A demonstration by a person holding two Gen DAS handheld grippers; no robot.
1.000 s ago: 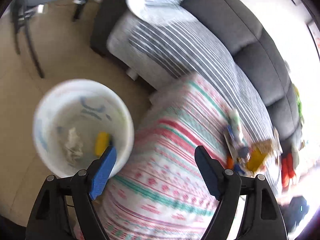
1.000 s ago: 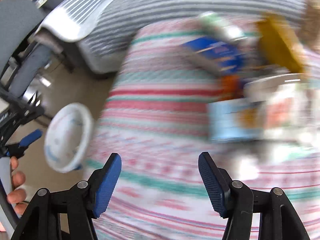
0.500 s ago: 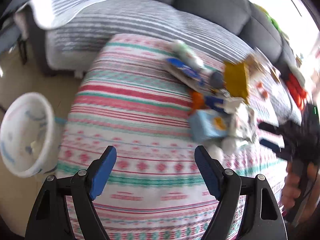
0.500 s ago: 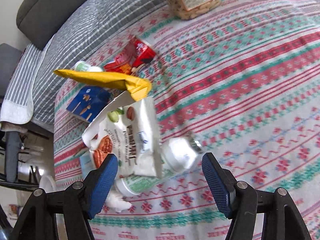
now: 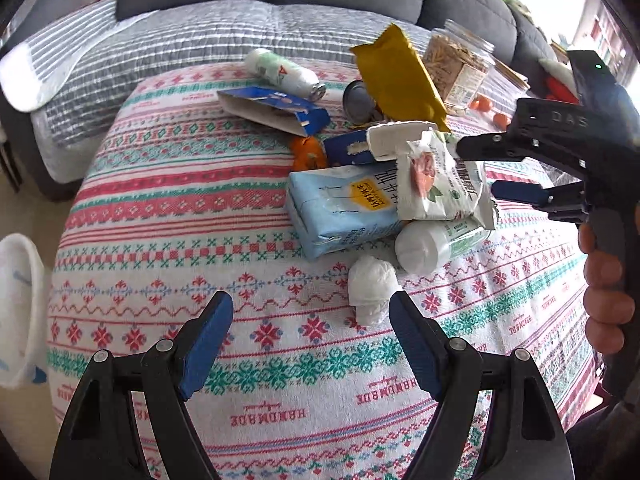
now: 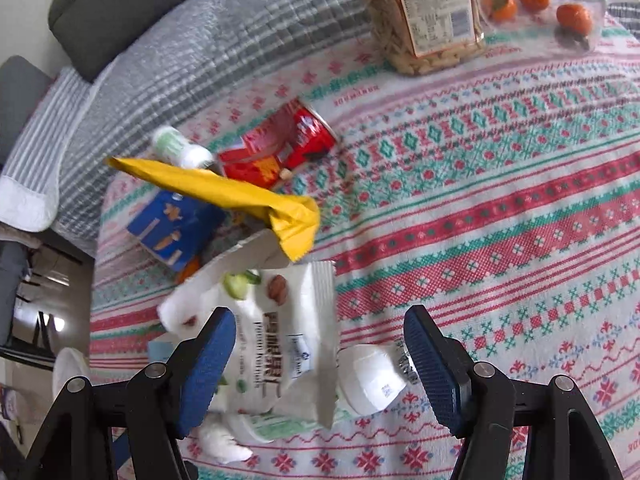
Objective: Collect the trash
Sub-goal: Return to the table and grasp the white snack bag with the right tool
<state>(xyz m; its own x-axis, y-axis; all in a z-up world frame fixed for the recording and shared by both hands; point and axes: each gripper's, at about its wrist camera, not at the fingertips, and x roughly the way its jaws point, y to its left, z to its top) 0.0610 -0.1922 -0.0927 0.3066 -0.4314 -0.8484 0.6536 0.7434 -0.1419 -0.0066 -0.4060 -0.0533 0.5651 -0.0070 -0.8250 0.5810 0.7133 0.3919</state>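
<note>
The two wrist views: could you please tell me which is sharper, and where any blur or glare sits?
Left wrist view: sharp on the milk carton and tissue ball; window glare washes out the top right corner; fisheye bends the tablecloth stripes. Right wrist view: softer, with smearing on the red can and sofa.

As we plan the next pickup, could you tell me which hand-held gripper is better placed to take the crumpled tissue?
Probably left: the left hand-held gripper is open just before the crumpled tissue.
</note>
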